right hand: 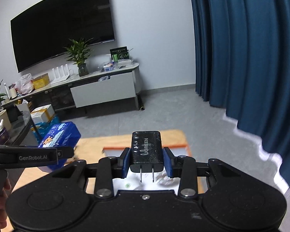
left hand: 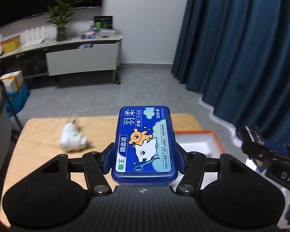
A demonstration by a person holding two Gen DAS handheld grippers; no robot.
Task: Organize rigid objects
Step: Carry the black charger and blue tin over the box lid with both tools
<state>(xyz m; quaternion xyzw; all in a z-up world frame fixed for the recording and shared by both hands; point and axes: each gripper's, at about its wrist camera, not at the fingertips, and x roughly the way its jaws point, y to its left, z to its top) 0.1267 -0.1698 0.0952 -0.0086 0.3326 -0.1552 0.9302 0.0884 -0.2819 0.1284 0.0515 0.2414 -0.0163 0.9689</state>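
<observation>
A blue dental floss box (left hand: 145,147) with a cartoon bear label is lifted above the wooden table (left hand: 44,135), clamped between the blue pads of my left gripper (left hand: 144,157). The same box (right hand: 60,139) appears at the left of the right wrist view. My right gripper (right hand: 146,160) is shut on a black UGREEN charger (right hand: 146,150), prongs pointing back at the camera. Below both lies a white tray with an orange rim (left hand: 201,141), also visible as the tray (right hand: 176,148) under the charger. The right gripper (left hand: 261,147) shows at the right edge of the left view.
A crumpled white bag (left hand: 72,140) lies on the table to the left of the box. Beyond the table are grey floor, a TV cabinet (right hand: 102,90) with a plant, boxes on the floor, and blue curtains (right hand: 251,58) on the right.
</observation>
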